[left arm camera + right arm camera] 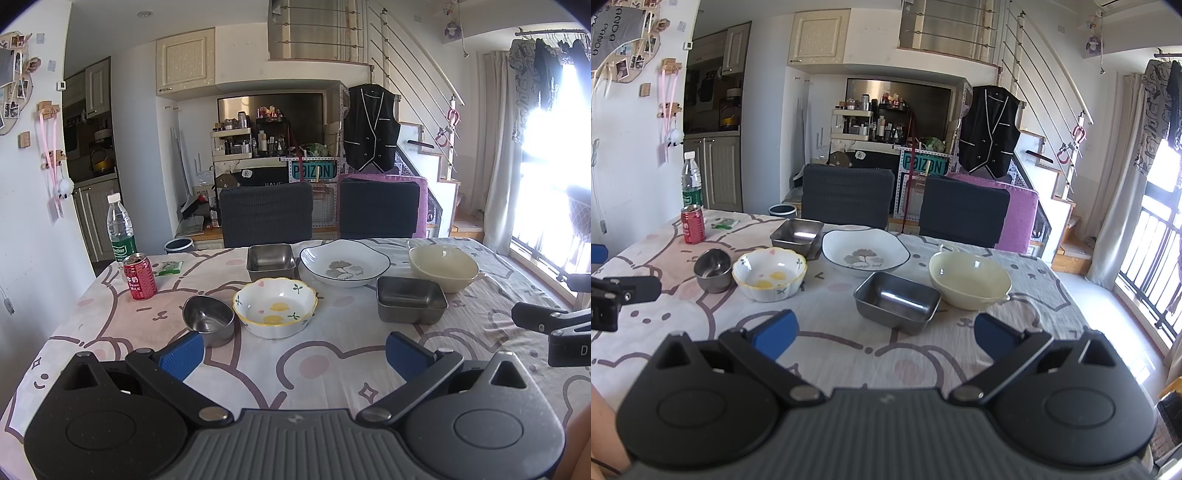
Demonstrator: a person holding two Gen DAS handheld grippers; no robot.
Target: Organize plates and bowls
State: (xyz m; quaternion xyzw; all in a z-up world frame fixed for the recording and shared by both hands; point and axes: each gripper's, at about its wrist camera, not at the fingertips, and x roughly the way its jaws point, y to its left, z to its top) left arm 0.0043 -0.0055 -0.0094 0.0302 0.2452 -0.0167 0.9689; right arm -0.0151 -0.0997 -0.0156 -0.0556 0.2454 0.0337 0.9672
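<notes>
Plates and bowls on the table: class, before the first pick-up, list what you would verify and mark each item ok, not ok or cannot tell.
1. Left gripper open, holding nothing: ok.
2. Right gripper open, holding nothing: ok.
3. Near steel tray empty: ok.
4. Lemon-print bowl empty: ok.
5. Round steel bowl clear of the lemon-print bowl: cannot tell, they sit very close.
6. Red can away from the dishes: ok.
</notes>
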